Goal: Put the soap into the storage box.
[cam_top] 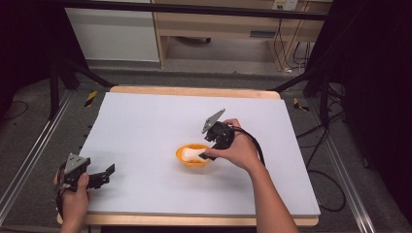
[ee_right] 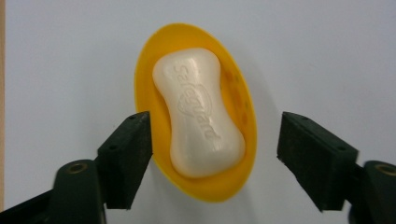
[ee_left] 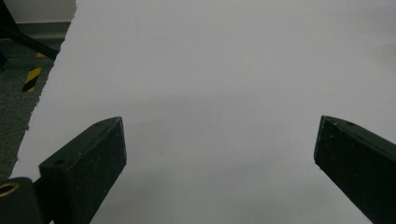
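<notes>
A white bar of soap (ee_right: 198, 112) lies in a yellow oval soap dish (ee_right: 236, 79) on the white table top. In the high view the soap (cam_top: 193, 154) and dish (cam_top: 185, 160) sit near the table's middle. My right gripper (cam_top: 206, 154) hovers at the dish's right side, and in its own view that gripper (ee_right: 215, 154) stands open, jaws apart on either side of the dish's near end, touching nothing. My left gripper (cam_top: 108, 172) rests at the table's left front, and its own view shows this gripper (ee_left: 219, 149) wide open over bare white surface.
The white board (cam_top: 145, 126) lies on a wooden table (cam_top: 194, 91) with its front edge near the person. Dark floor, rails (cam_top: 29, 155) and cables (cam_top: 335, 184) surround it. A wooden desk (cam_top: 218, 24) stands beyond the far edge.
</notes>
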Demonstrator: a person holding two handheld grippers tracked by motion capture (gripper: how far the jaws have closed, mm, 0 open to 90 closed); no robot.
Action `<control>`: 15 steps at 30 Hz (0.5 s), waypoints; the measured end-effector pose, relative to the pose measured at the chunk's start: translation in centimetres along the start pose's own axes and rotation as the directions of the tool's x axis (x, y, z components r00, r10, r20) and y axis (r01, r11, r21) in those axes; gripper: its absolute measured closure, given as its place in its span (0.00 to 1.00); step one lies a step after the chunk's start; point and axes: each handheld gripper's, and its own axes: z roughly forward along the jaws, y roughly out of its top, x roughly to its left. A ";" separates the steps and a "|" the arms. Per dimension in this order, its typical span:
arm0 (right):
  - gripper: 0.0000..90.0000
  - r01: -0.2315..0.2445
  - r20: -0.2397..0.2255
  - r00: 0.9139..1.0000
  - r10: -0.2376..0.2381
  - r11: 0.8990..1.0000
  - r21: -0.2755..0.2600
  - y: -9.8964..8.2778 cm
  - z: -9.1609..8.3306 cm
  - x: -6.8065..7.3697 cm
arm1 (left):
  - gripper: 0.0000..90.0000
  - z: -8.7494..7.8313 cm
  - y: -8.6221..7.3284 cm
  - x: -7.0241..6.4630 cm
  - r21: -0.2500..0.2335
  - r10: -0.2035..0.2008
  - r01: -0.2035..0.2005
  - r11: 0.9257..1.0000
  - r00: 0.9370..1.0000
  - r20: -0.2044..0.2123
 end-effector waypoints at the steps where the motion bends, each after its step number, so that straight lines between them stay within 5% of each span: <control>1: 0.24 0.000 0.000 1.000 0.000 1.000 0.000 0.0 0.0 0.0 | 0.02 0.0 0.0 0.0 0.000 0.000 0.000 1.000 1.000 0.000; 5: 0.06 -0.070 0.033 0.997 0.071 0.997 -0.012 -1.4 -0.7 -0.1 | 0.02 0.0 0.0 0.0 -0.002 -0.001 0.001 1.000 1.000 0.000; 6: 0.01 -0.075 0.093 0.993 0.077 0.997 -0.018 -2.2 -0.9 0.1 | 0.02 0.0 0.0 0.0 -0.003 -0.001 0.001 1.000 1.000 0.000; 15: 0.01 -0.137 0.127 0.982 0.143 0.989 -0.054 -5.0 -1.4 0.3 | 0.02 0.0 0.0 0.0 -0.002 -0.001 0.001 1.000 1.000 -0.001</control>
